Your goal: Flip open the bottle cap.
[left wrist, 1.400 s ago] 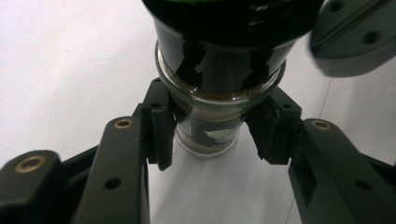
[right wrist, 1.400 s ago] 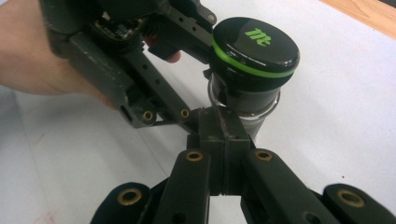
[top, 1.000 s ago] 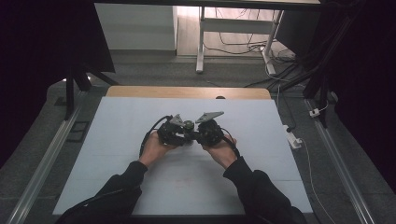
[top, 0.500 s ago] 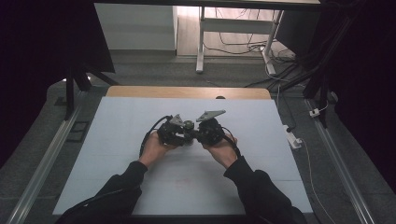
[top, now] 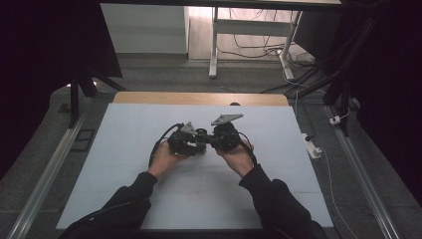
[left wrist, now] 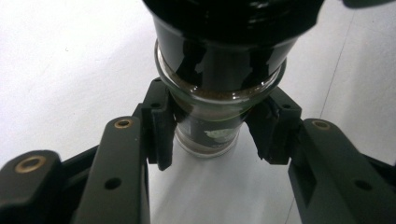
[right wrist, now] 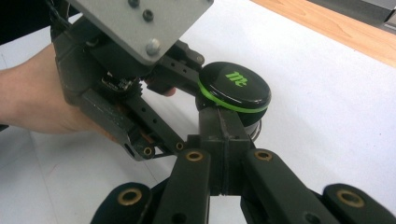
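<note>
Since the earlier frames almost nothing has moved: both hands and both grippers stay at the same place in the middle of the white table mat (top: 124, 149), with the jar between them.

The task's thing is a small clear glass jar with brown contents (left wrist: 219, 100) and a black round lid with a green ring and green logo (right wrist: 235, 87). It stands near the centre of the mat, between the two tools.

The left gripper (left wrist: 215, 135) has its jaws narrow around the jar, one pad on each side of the glass body just under the lid. This hold seems meant to keep the jar fixed and upright. The right gripper (right wrist: 224, 135) comes to the jar from the opposite side. Its jaws look drawn together in front of the lid, at the height of the green ring. Probably it is there to turn or lift the lid while the other tool stops the jar from rotating.

Several things are hard to make out. In the high view the jar (top: 201, 135) is nearly covered by the two dark tools. In the right gripper view its own jaws hide the contact place, so it is not clear how the pads meet the lid. In the left gripper view the lid is cut off at the top edge, and the bottom of the jar is dim.
</note>
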The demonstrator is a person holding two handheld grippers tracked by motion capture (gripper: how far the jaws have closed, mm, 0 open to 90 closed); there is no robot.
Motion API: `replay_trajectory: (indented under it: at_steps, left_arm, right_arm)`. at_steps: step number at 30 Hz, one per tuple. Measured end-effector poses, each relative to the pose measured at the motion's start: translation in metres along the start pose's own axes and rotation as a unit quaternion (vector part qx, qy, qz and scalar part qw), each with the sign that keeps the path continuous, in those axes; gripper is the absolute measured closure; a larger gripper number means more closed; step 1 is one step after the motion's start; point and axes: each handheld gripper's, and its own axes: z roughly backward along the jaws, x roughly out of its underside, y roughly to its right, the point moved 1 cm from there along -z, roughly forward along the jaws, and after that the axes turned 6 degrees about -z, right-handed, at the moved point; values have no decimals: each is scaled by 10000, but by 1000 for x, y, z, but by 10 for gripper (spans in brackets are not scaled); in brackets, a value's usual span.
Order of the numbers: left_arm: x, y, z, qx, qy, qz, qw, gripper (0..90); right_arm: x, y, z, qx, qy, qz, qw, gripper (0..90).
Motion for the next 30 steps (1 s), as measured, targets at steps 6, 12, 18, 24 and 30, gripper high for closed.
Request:
replay_trajectory:
  at_steps: [6,12,18,24,30]
  left_arm:
    - [0,0,0,-8,-25,-4,10000,539]
    - [0,0,0,-3,-14,9,10000,539]
    - [0,0,0,-9,-21,7,10000,539]
    - [0,0,0,-8,-46,-34,10000,539]
    - [0,0,0,-3,-48,-37,10000,538]
  right_arm:
    - [-5,1,0,6,68,-19,10000,894]
    - [-11,3,-2,16,120,-43,9999,894]
    - [-15,6,-3,53,151,-60,9999,894]
    - [-19,8,-6,98,162,-52,9998,894]
    - [-23,15,-8,156,232,-115,9995,894]
